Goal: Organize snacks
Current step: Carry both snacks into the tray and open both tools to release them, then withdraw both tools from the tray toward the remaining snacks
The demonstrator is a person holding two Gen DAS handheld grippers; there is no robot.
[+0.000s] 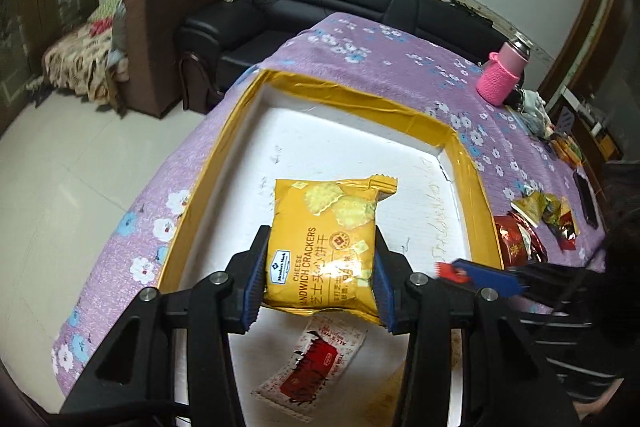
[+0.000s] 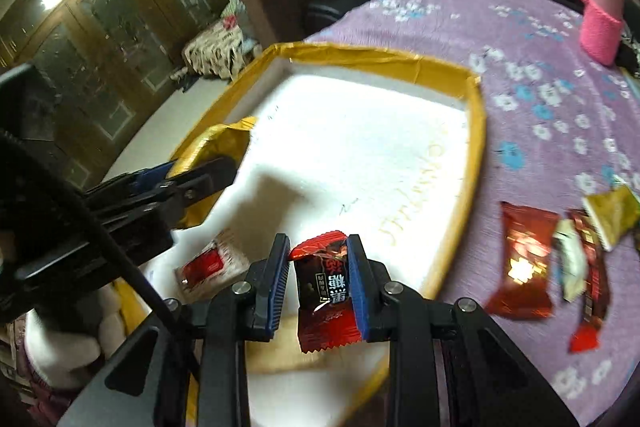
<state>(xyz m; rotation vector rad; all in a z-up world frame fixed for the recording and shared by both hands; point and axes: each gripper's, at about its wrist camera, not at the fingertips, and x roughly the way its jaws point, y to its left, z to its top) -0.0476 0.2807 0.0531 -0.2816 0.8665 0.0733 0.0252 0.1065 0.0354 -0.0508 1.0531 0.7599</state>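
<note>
The left hand-held gripper [image 1: 320,275] clamps a yellow "CHEESE SANDWICH CRACKERS" packet [image 1: 326,243]; the right hand-held gripper [image 2: 320,287] pinches a red candy [image 2: 325,291].

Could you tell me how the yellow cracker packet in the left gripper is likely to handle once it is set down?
The cracker packet looks puffy and light, so it probably dents under the left gripper. Its glossy film may slide on the tray. Flat-sided, it seems unlikely to roll.
</note>
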